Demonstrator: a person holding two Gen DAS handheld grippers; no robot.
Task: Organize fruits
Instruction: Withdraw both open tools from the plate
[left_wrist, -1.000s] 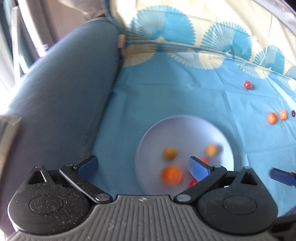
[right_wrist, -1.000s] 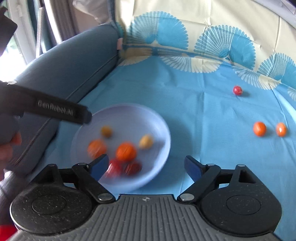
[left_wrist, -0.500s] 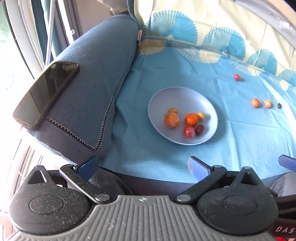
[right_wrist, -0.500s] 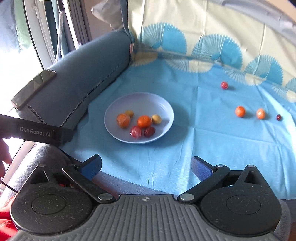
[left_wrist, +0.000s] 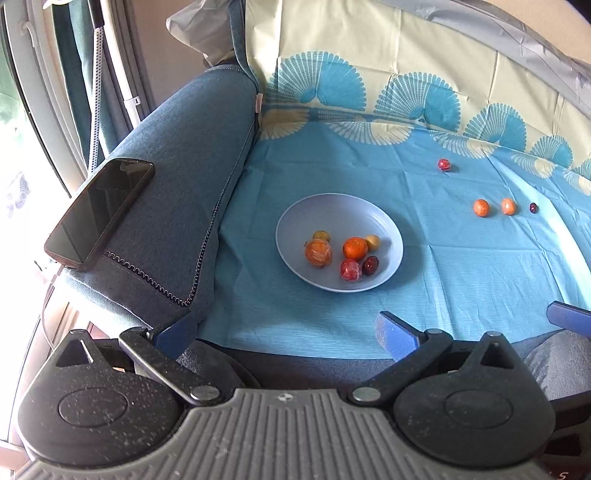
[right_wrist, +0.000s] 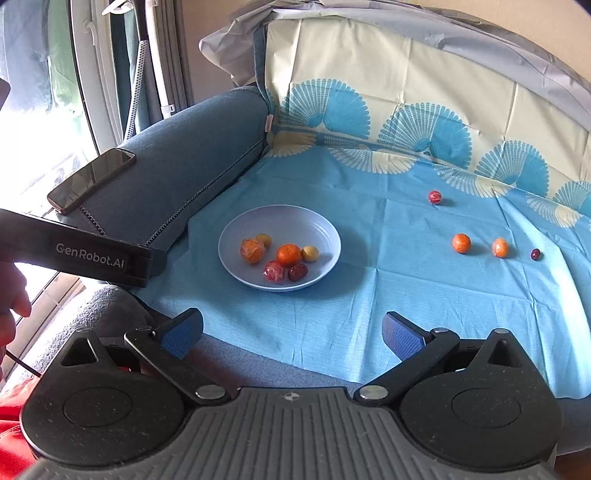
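your plate (left_wrist: 384, 225) is pale lavender-blue, and in it you have a bright orange mandarin (left_wrist: 355, 247), a paler orange fruit in shiny wrap (left_wrist: 318, 252), a red fruit (left_wrist: 349, 269), a dark maroon one (left_wrist: 370, 265) and two dull yellow ones (left_wrist: 372, 242). the cloth (left_wrist: 461, 277) under it is sky blue, turning cream at the back with blue and cream fan motifs. out on the cloth you see a red fruit (right_wrist: 434, 196), two orange ones (right_wrist: 461, 243) and a tiny dark purple one (right_wrist: 535, 253). your sofa armrest (left_wrist: 184, 166) is denim blue with dark stitching; the phone (left_wrist: 99, 212) on it is glossy black. both claws (right_wrist: 291, 334) are black with blue pads (right_wrist: 400, 338).
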